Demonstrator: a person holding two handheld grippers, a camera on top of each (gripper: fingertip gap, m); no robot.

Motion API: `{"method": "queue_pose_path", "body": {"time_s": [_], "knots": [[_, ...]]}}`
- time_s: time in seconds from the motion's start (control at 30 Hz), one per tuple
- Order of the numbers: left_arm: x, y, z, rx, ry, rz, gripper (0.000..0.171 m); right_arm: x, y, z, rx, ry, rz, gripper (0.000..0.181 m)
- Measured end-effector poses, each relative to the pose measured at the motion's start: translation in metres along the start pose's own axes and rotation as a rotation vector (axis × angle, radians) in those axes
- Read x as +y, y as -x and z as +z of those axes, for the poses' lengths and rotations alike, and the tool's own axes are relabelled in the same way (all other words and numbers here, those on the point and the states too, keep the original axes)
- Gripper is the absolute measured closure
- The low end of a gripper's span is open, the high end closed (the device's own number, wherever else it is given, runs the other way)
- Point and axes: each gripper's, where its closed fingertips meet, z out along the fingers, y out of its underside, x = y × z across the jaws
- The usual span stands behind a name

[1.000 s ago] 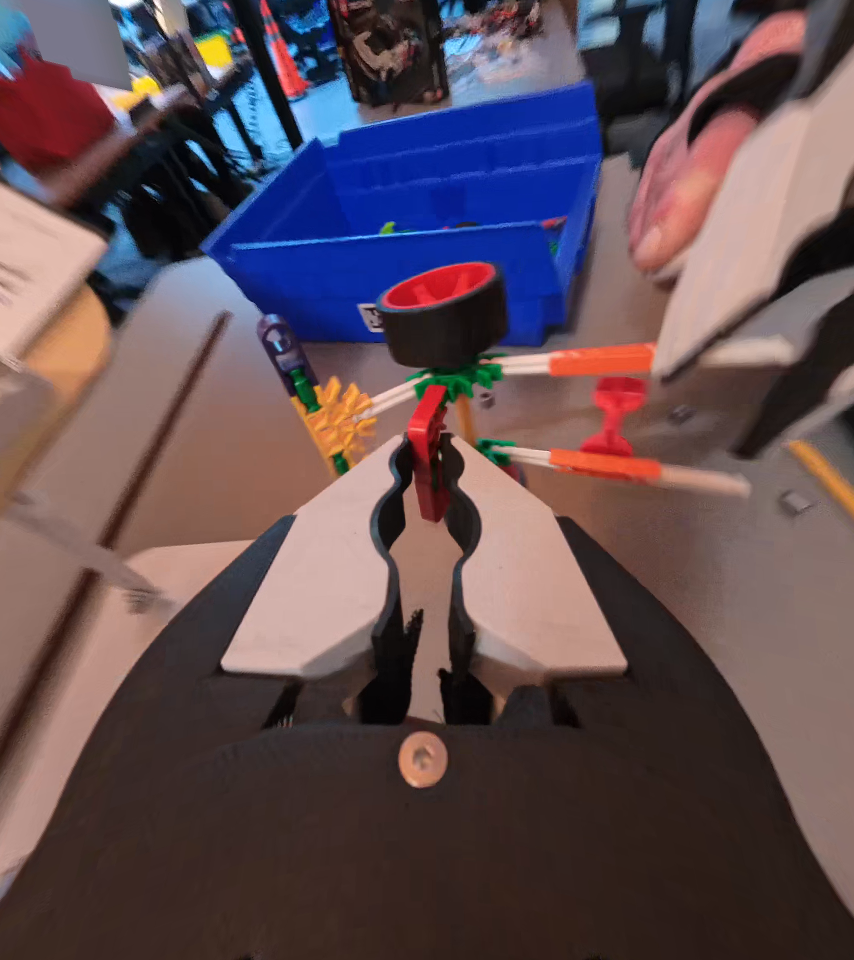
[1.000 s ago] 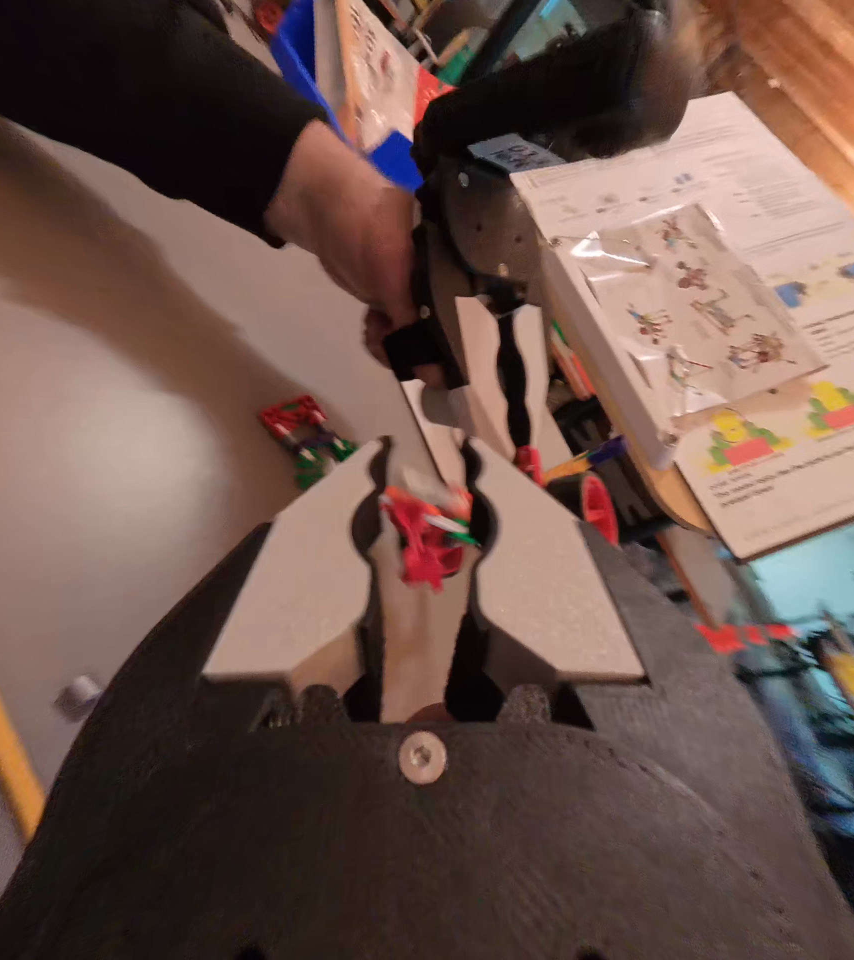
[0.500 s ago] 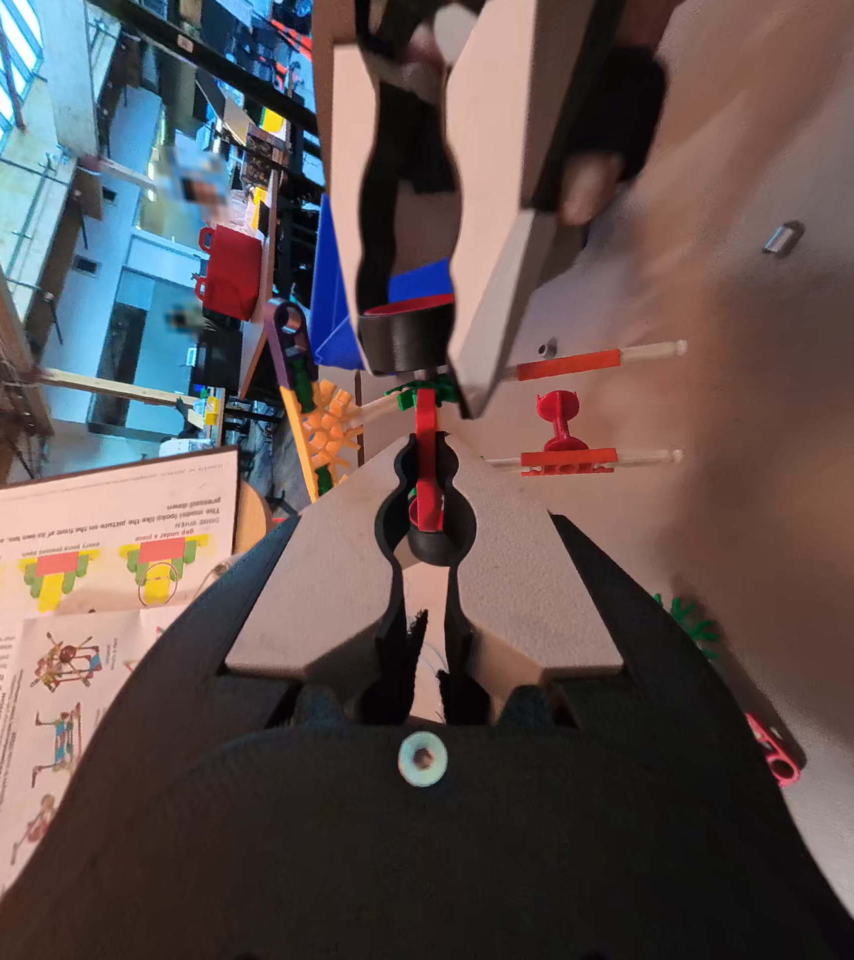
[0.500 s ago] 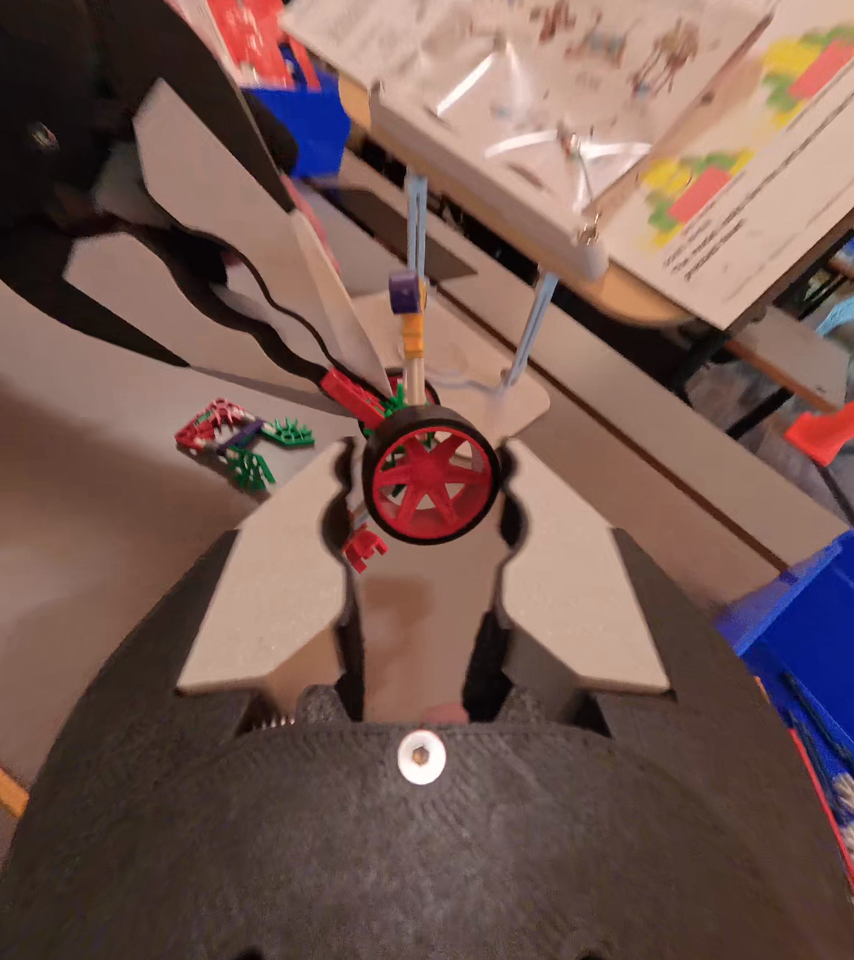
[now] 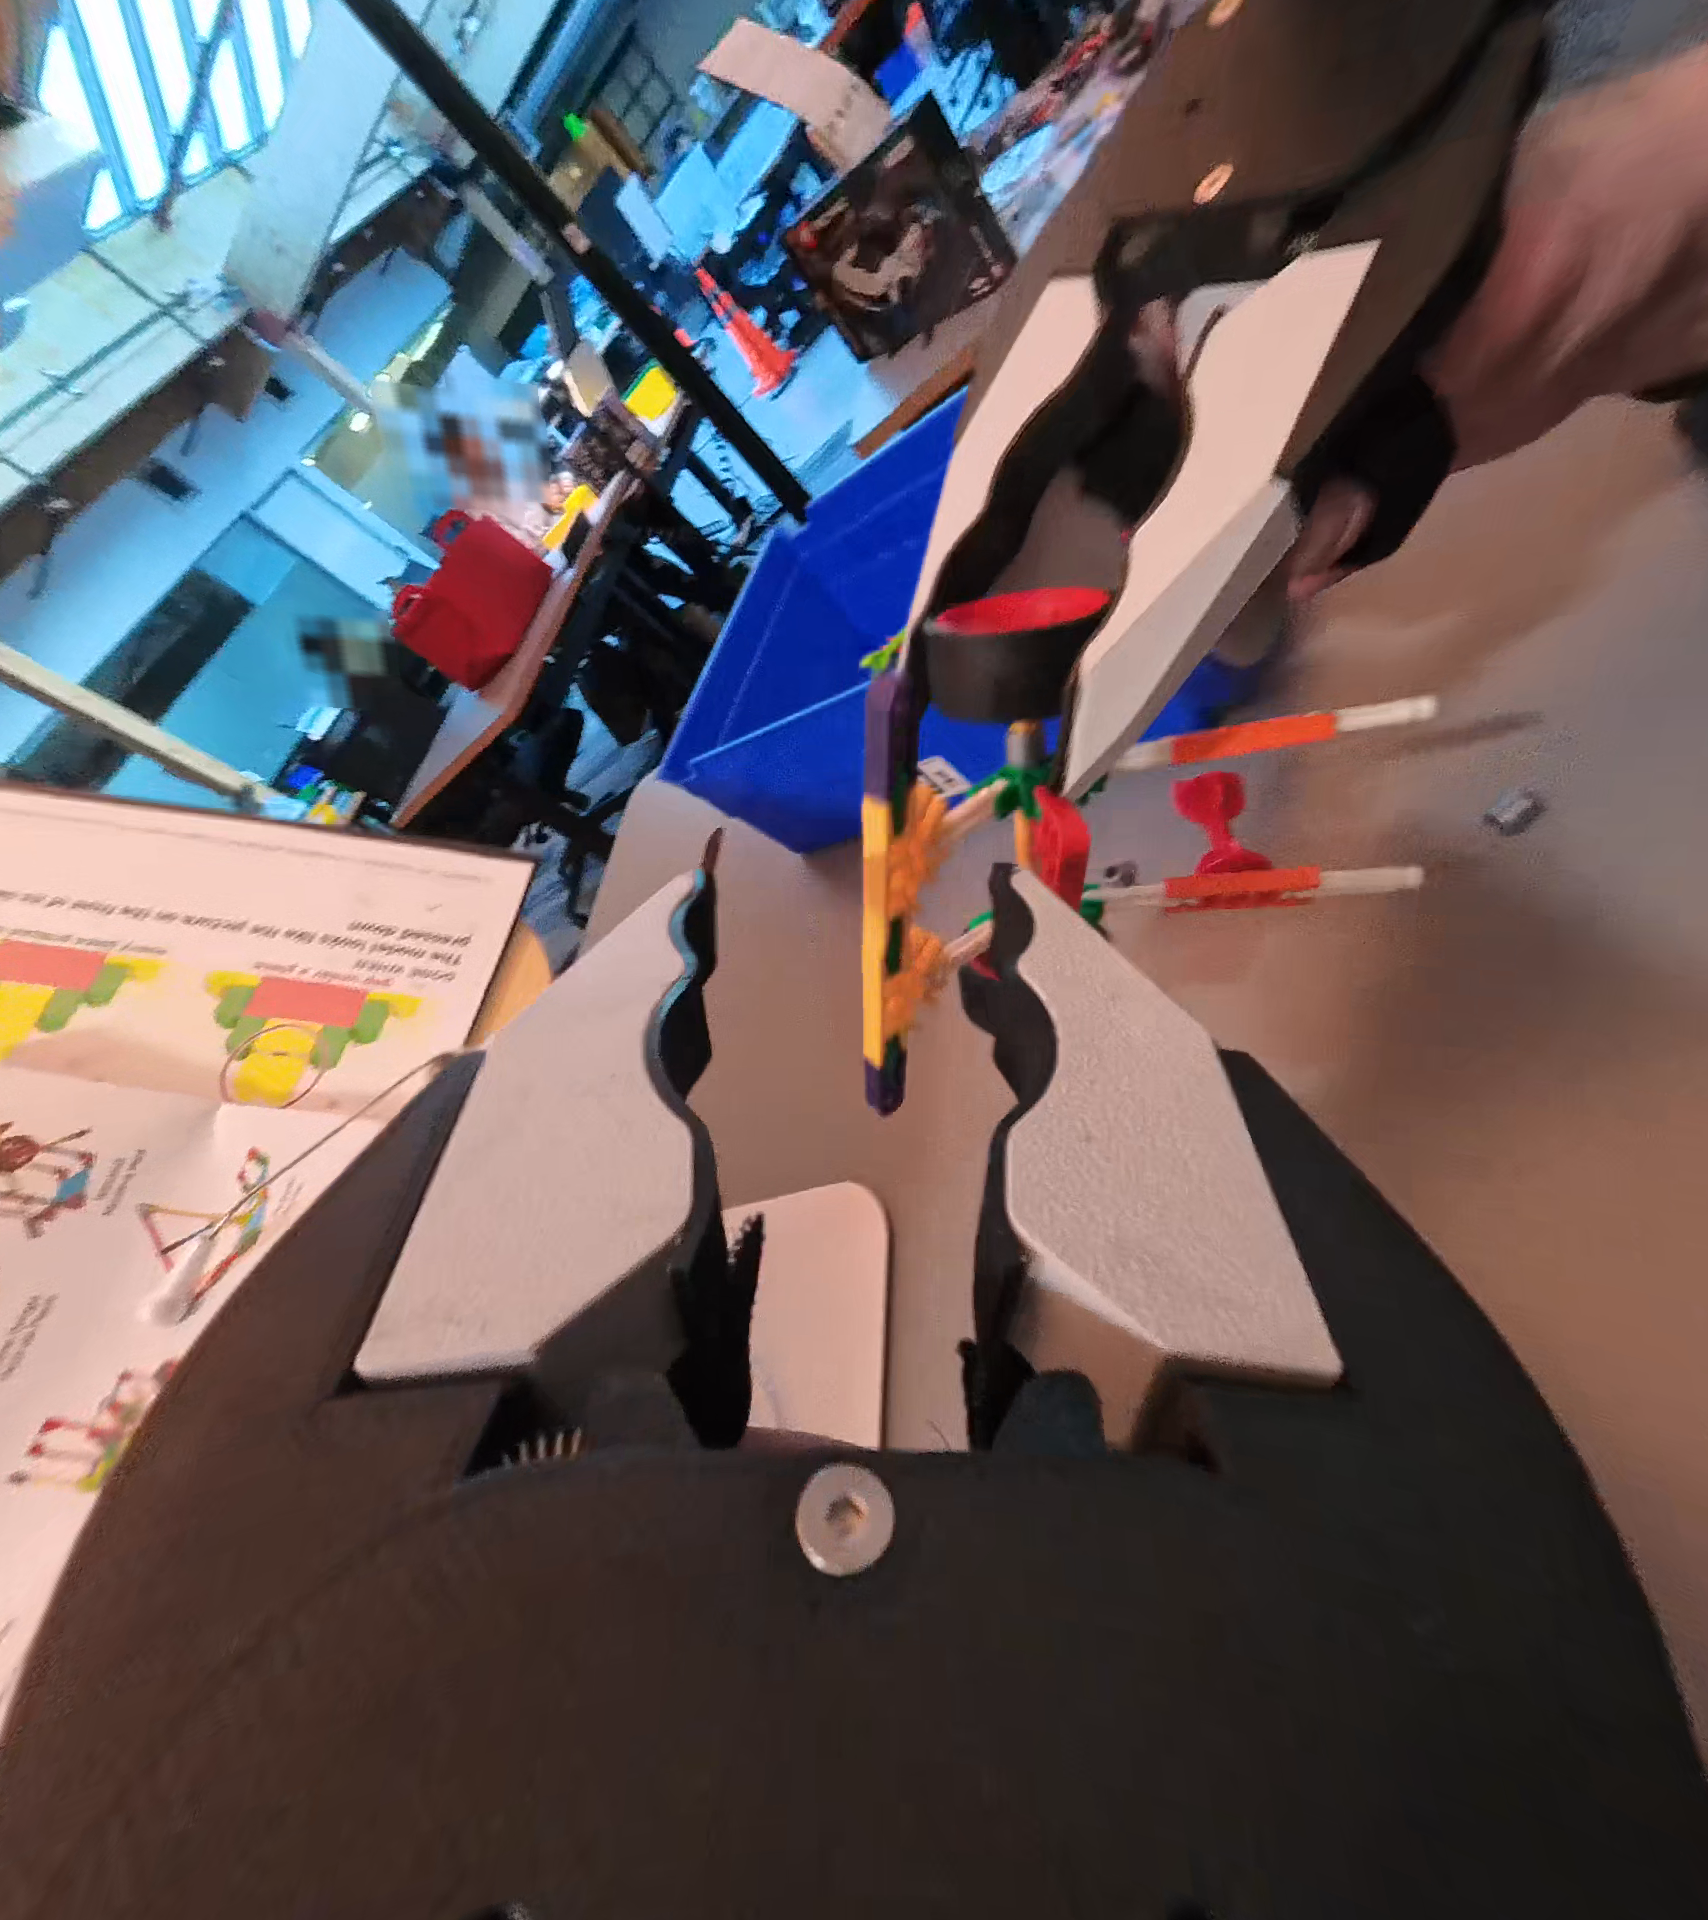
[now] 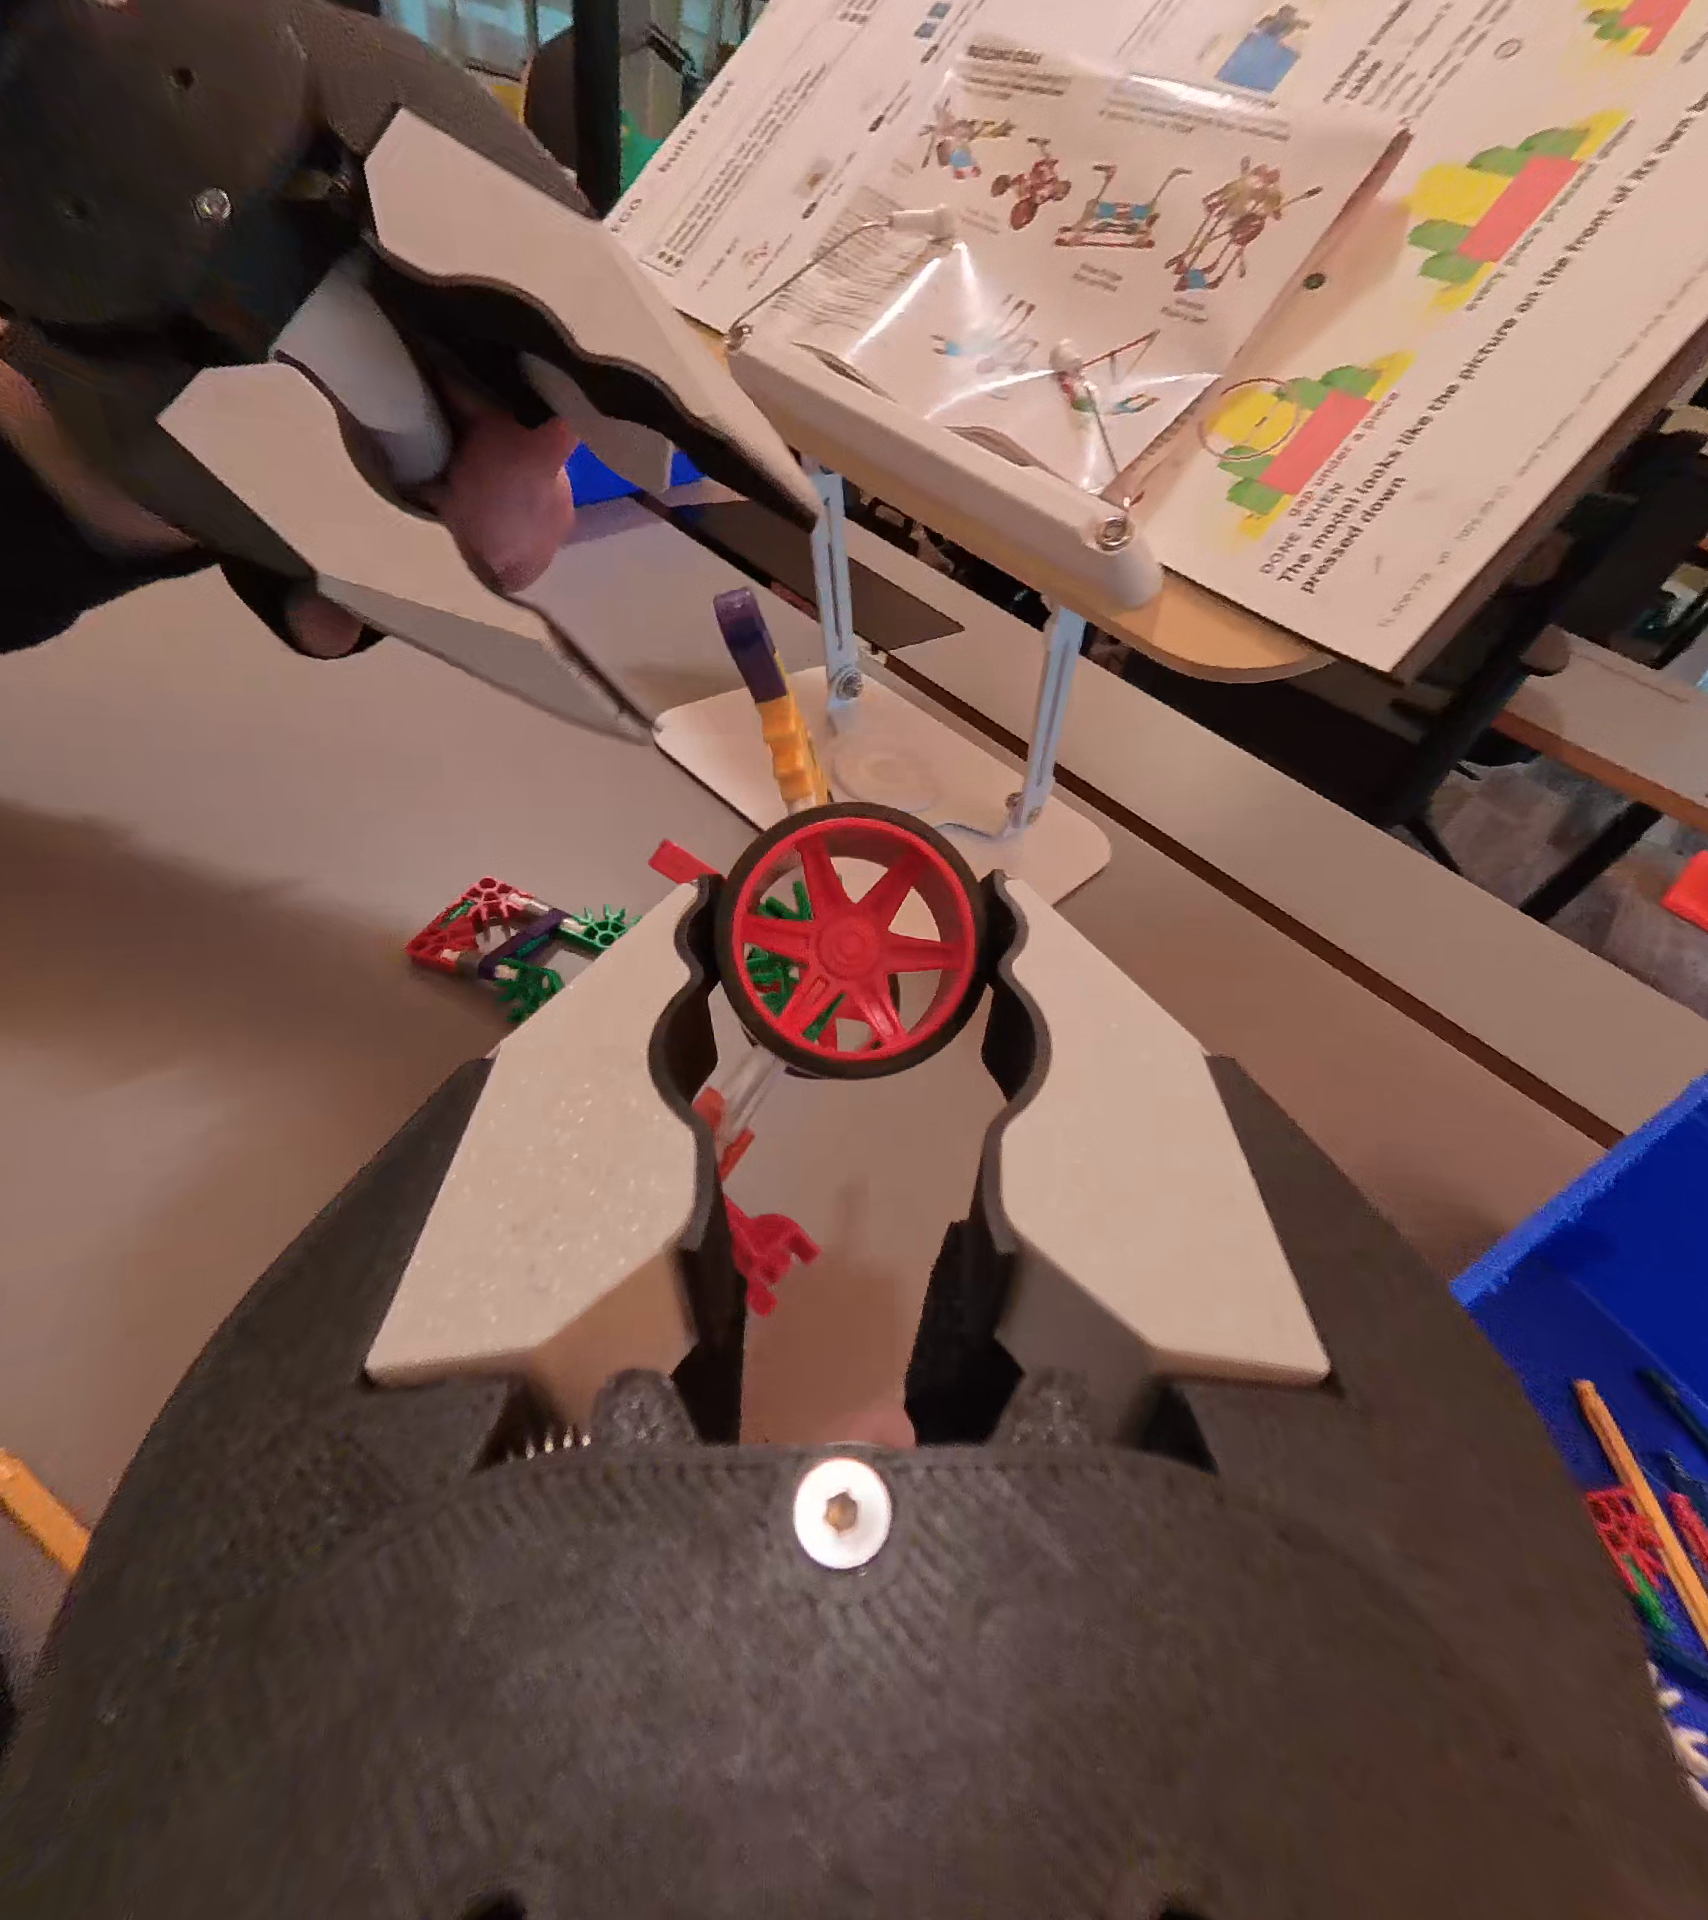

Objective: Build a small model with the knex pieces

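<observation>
My left tongs (image 5: 850,935), clamped on the model's red piece half a second ago, now gape empty beside it. My right tongs (image 6: 845,935) grip the wheel (image 6: 850,945) above the tabletop (image 6: 206,831).

Counter (image 6: 206,810): grey, matte.
Left of right tongs (image 6: 848,914): a red-green connector cluster (image 6: 507,940) is seen.
Right: blue bin (image 6: 1660,1278).
Ahead: stand base (image 6: 1058,842).

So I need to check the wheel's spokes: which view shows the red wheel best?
The right wrist view: the red wheel faces the camera, spokes and black tyre sharp, gripped between the right gripper fingers. The left wrist view shows the wheel only edge-on, farther off, partly hidden by that gripper's fingers; the left gripper is open.
</observation>
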Motion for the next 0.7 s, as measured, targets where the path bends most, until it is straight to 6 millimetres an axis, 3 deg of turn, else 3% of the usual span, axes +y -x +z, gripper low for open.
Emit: {"method": "queue_pose_path", "body": {"time_s": [0.07, 0.17, 0.37, 0.53, 0.7], "knots": [[-0.003, -0.011, 0.005, 0.031, 0.021, 0.018, 0.108, 0.001, 0.008, 0.003, -0.027, 0.01, -0.031, 0.133], [0.011, -0.028, 0.017, 0.083, 0.105, 0.048, 0.087, 0.003, 0.024, 0.008, -0.087, 0.013, -0.076, 0.133], [0.027, -0.083, 0.026, 0.373, 0.094, -0.126, 0.1, 0.006, 0.04, 0.014, -0.155, 0.017, -0.083, 0.134], [0.01, -0.109, 0.03, 0.527, -0.052, -0.324, 0.101, 0.005, 0.048, 0.013, -0.211, 0.008, -0.044, 0.134], [0.017, -0.118, 0.038, 0.552, -0.034, -0.391, 0.102, 0.015, 0.045, 0.019, -0.183, 0.051, -0.027, 0.134]]}}
